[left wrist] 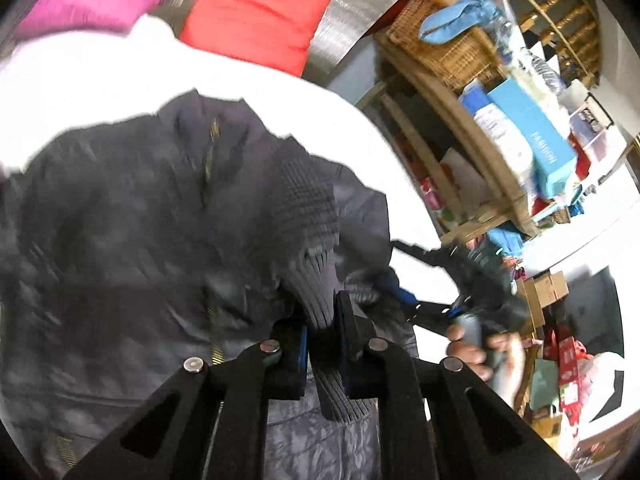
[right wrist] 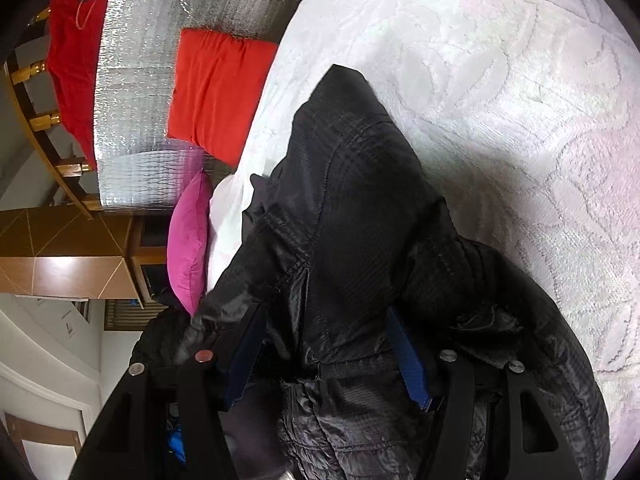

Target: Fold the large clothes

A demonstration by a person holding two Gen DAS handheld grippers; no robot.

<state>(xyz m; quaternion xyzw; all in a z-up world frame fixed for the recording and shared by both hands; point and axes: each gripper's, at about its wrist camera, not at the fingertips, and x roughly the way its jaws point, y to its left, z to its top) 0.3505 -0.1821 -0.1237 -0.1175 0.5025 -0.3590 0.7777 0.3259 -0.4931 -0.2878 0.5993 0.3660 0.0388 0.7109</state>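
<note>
Lying across a white bedspread (right wrist: 520, 100), dark jacket (left wrist: 140, 220) covering the middle of the bed. Sitting at 11 o'clock, pink cushion (left wrist: 92, 0) and red cushion (left wrist: 256, 20) against a silver panel (left wrist: 352, 12). Crowding the 2 o'clock side, wooden shelves (left wrist: 460, 128) full of boxes, leaving little room there. Pinching the jacket's ribbed cuff (left wrist: 316, 264), left gripper (left wrist: 322, 322) nearly closed. Standing about half open around bunched jacket cloth, right gripper (right wrist: 328, 356), possibly gripping it, blurred. Showing open bedspread from 12 to 3 o'clock.
</note>
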